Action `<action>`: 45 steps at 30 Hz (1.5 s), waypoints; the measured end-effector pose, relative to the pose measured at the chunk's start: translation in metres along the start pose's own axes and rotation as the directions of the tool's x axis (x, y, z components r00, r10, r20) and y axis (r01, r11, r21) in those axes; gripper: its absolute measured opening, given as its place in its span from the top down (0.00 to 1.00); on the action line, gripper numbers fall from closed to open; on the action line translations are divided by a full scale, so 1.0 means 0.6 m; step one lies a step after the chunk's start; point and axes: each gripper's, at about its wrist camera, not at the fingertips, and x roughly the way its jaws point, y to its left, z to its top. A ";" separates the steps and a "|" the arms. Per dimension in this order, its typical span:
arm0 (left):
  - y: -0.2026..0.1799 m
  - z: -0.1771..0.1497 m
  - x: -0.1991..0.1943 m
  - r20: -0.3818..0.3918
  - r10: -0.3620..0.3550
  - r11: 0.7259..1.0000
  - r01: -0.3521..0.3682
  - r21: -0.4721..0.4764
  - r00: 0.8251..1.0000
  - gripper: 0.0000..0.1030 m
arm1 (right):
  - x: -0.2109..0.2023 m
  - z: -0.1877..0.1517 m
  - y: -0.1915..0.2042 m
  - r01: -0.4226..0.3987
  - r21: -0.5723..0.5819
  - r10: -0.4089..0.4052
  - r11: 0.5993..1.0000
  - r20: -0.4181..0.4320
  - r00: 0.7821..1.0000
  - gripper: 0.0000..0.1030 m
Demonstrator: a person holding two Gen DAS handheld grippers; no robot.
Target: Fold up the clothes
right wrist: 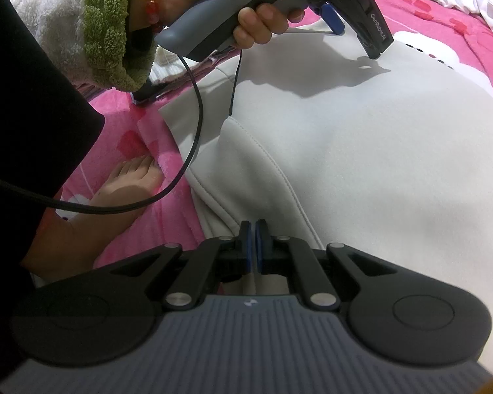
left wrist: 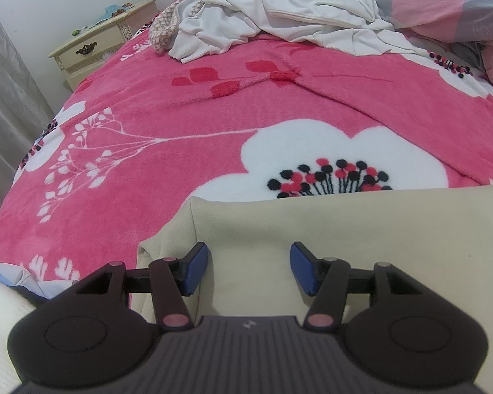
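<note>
A beige garment [left wrist: 345, 229] lies flat on the pink flowered blanket [left wrist: 180, 115]. My left gripper [left wrist: 249, 269] hovers open over its left part, blue pads wide apart with only flat cloth below them. In the right wrist view the same garment [right wrist: 361, 147] fills the middle, and its stitched folds run down into my right gripper [right wrist: 254, 246], whose blue pads are pressed together on the near edge. A hand holds the left gripper [right wrist: 355, 39] above the garment's far end.
A heap of white clothes [left wrist: 295, 16] and a pink-grey quilt [left wrist: 443, 0] lie at the head of the bed. A cream nightstand [left wrist: 105, 42] stands at the left. A person's bare foot [right wrist: 128, 184] rests on the blanket beside the garment, under a black cable [right wrist: 194, 124].
</note>
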 end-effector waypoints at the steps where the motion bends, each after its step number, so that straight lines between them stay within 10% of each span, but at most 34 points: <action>1: 0.000 0.000 0.000 0.000 0.000 1.000 0.000 0.000 1.000 0.44 | -0.001 0.000 0.000 0.000 0.000 0.000 1.000 0.000 1.000 0.97; 16: 0.002 -0.001 -0.002 0.004 -0.008 1.000 0.008 0.001 1.000 0.44 | -0.005 -0.002 -0.001 0.002 -0.003 -0.002 1.000 0.006 1.000 0.97; 29: 0.127 -0.190 -0.181 0.050 -0.295 0.955 0.294 0.025 0.954 0.40 | -0.010 0.000 0.002 0.002 0.009 -0.002 1.000 0.011 1.000 0.97; 37: 0.164 -0.258 -0.195 0.013 -0.291 0.957 0.291 0.019 0.957 0.40 | -0.082 0.095 -0.027 -0.160 0.153 0.150 0.975 0.069 0.986 0.90; 45: 0.168 -0.250 -0.120 -0.040 -0.226 0.969 0.220 -0.108 0.973 0.40 | -0.023 0.241 -0.100 -0.143 0.468 0.140 0.872 0.041 0.989 0.63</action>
